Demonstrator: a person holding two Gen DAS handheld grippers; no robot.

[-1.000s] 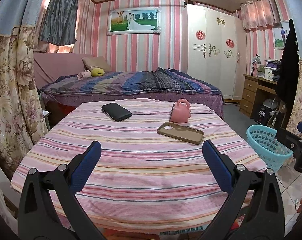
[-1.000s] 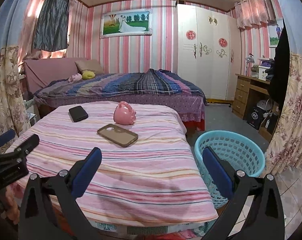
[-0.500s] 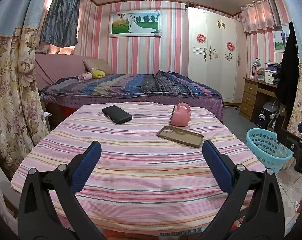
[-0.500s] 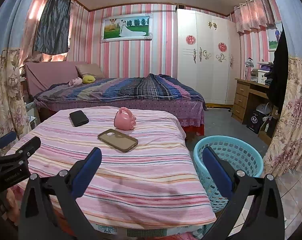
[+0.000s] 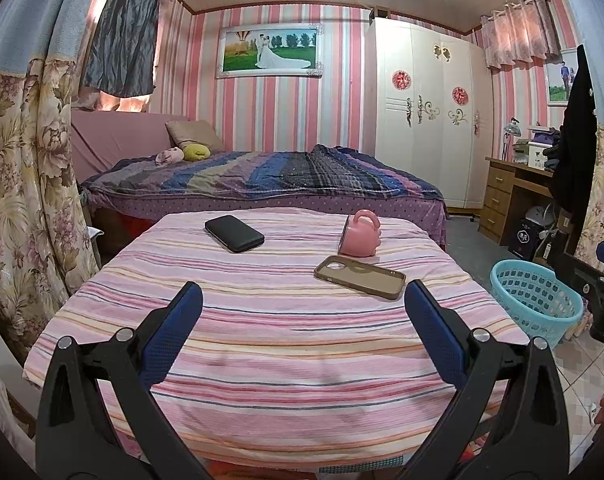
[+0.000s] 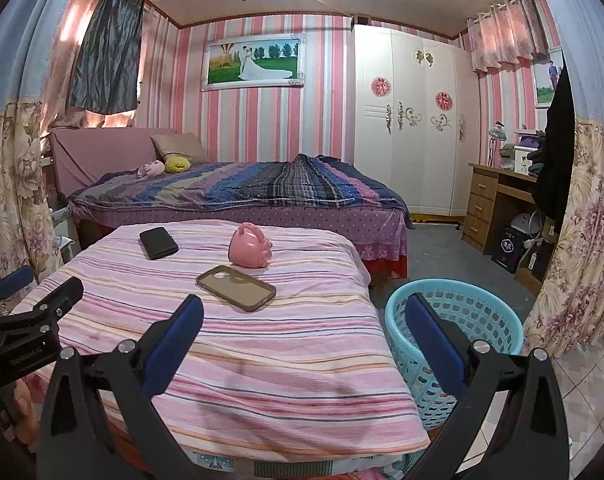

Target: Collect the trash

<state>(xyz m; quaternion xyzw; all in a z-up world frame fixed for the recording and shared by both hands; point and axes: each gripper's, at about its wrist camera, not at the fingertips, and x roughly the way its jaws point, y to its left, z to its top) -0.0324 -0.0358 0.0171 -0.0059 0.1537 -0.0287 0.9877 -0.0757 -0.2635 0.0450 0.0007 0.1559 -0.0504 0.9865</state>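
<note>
On a table under a pink striped cloth point(image 5: 286, 344) point(image 6: 262, 344) lie a black phone point(image 5: 234, 233) point(image 6: 158, 242), a tipped pink mug point(image 5: 360, 238) point(image 6: 249, 250) and a brown phone case point(image 5: 359, 277) point(image 6: 236, 287). A light blue plastic basket point(image 5: 536, 300) point(image 6: 454, 336) stands on the floor right of the table. My left gripper point(image 5: 302, 332) is open over the table's near edge, holding nothing. My right gripper point(image 6: 304, 334) is open too, over the table's near right corner, its right finger in front of the basket.
Behind the table is a bed point(image 5: 262, 178) with a striped blanket. A white wardrobe point(image 5: 426, 112) and a wooden desk point(image 5: 510, 196) stand at the right. Floral curtains point(image 5: 26, 184) hang close on the left and another point(image 6: 578, 240) on the right. Tiled floor point(image 6: 590, 396) lies beside the basket.
Both cameras have tilted or risen slightly, so the table and basket sit lower in view. The objects on the table have not moved. Both grippers stay open.
</note>
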